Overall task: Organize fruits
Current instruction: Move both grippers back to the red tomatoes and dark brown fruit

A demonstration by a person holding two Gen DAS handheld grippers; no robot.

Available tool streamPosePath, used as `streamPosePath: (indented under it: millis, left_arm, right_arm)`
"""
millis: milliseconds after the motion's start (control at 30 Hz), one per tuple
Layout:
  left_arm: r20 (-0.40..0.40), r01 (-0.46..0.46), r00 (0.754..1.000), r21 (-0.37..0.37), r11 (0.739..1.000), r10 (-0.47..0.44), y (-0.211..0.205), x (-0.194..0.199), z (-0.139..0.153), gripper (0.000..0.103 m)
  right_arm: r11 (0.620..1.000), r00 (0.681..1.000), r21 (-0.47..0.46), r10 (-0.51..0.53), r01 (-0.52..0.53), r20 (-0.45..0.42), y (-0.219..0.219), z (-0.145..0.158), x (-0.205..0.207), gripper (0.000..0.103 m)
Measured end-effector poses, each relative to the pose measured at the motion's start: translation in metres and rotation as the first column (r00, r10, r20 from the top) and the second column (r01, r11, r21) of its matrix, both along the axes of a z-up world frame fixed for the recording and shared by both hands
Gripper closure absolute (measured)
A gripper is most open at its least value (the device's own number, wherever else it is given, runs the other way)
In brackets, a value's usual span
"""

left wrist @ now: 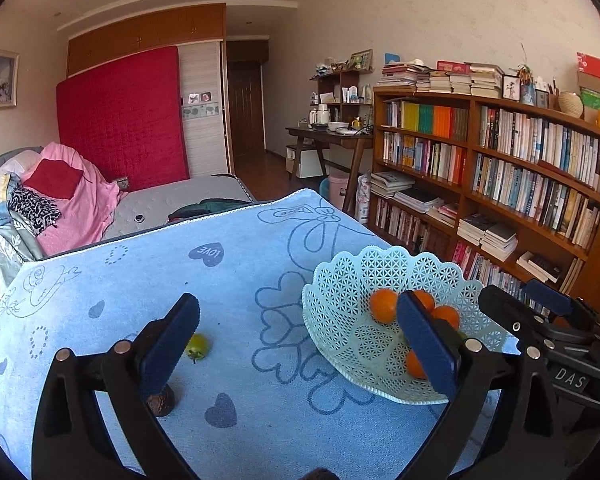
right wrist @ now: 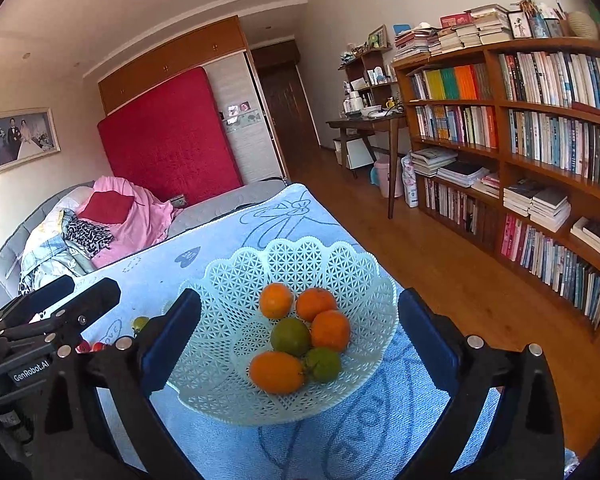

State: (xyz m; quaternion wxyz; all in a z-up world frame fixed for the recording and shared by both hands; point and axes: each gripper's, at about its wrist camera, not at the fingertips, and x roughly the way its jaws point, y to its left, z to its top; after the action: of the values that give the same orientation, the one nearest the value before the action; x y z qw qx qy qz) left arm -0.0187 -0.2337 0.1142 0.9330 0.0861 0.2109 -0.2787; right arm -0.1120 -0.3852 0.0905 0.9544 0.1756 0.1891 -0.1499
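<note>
A pale green lattice fruit basket point(right wrist: 228, 276) stands on the blue towel-covered table point(right wrist: 228, 452). It holds several oranges point(right wrist: 275, 300) and two green citrus fruits point(right wrist: 290, 336). My right gripper point(right wrist: 300, 340) is open and empty, its fingers on either side of the basket, above it. In the left wrist view the basket point(left wrist: 340, 280) is at right. My left gripper point(left wrist: 300, 340) is open and empty above the towel point(left wrist: 140, 272). A small yellow-green fruit point(left wrist: 198, 346) lies by its left finger, and a dark brown fruit point(left wrist: 162, 402) lies partly hidden under that finger.
Small red fruits point(right wrist: 94, 347) and a yellow-green one point(right wrist: 140, 323) lie left of the basket. A bed with clothes point(left wrist: 60, 200) is behind the table. A tall bookcase point(right wrist: 540, 160) and wood floor point(right wrist: 440, 264) are on the right.
</note>
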Motion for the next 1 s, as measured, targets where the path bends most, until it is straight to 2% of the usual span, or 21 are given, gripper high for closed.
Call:
streamPosePath:
  millis: [433,767,1000]
  left_arm:
    - [0.008,-0.104,0.995,-0.009,0.995,0.104,0.026,0.01,0.008,0.005]
    - [0.024,-0.168,0.986,0.026,0.985,0.168,0.052,0.012,0.003,0.005]
    - [0.026,-0.239,0.971,0.035,0.97,0.239,0.08,0.02,0.002,0.005]
  right_arm:
    - [0.997,1.0,-0.071,-0.015,0.015,-0.006,0.01,0.0,0.002,0.003]
    - [0.99,0.999,-0.138,0.04,-0.04,-0.003,0.034,0.008,0.005,0.003]
    - [0.986,0.996,-0.14,0.088,-0.087,0.003,0.053,0.017,0.018,0.003]
